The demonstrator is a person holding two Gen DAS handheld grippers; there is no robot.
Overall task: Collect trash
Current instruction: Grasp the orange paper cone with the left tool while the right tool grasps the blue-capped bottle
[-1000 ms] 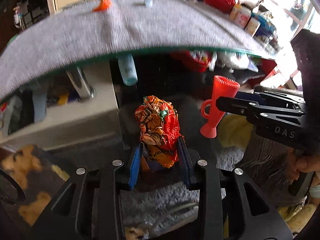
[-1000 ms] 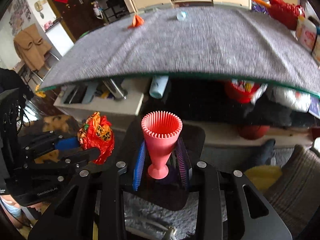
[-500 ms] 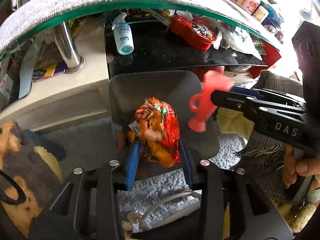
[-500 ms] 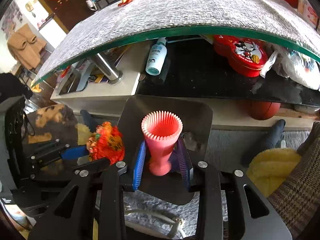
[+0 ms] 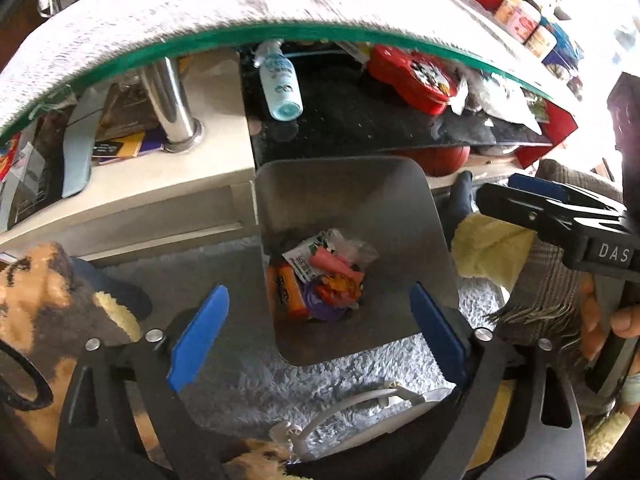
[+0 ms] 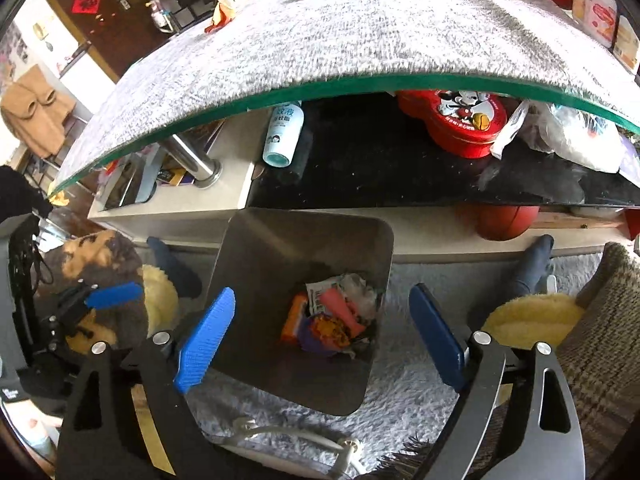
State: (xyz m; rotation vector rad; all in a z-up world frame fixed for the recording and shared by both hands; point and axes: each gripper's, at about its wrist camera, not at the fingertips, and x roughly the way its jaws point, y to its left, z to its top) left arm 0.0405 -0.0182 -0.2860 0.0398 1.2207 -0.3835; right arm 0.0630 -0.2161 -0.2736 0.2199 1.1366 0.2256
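Observation:
A grey metal bin (image 5: 400, 184) stands on the pale rug below the glass table. It also shows in the right wrist view (image 6: 280, 236). Inside lie the crumpled orange-red wrapper (image 5: 340, 286), the pink cup (image 5: 334, 262) and other scraps; in the right wrist view the wrapper (image 6: 330, 330) and the cup (image 6: 344, 306) lie at the bottom. My left gripper (image 5: 318, 330) is open and empty above the bin. My right gripper (image 6: 320, 330) is open and empty above the bin; it also shows at the right of the left wrist view (image 5: 520, 196).
A glass table with a grey cloth (image 6: 360, 32) overhangs the bin. Its lower shelf holds a blue-capped bottle (image 5: 280, 84) and a red Mickey tin (image 6: 464, 120). A basketball (image 6: 504, 220), yellow slippers (image 6: 532, 316) and a white cable (image 5: 352, 400) lie on the rug.
Both grippers have opened over the bin. The wrapper and the pink cup have dropped into it. The cameras have tilted down toward the bin.

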